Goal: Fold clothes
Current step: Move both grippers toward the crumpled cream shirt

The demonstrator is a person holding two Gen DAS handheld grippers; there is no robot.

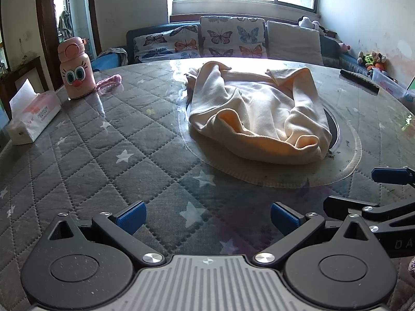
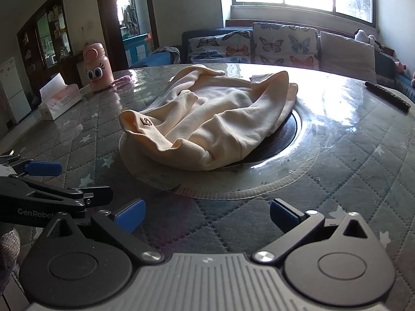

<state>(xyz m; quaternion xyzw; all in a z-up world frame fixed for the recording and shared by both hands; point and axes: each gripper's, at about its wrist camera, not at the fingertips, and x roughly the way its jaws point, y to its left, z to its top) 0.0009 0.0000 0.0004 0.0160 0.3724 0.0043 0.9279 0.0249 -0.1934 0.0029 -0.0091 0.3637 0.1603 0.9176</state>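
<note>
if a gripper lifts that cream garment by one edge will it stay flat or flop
The crumpled cream fabric garment will probably flop and drape, since it already lies in soft folds. It looks fairly light. On the glossy table cover it may slide before lifting.

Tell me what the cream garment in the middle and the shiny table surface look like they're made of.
The crumpled cream garment looks like soft, matte knit cotton or fleece: thick rounded folds, no sheen. The table surface appears to be grey quilted star-print fabric under a clear glossy sheet, glass or plastic, judging by the window glare on it.
</note>
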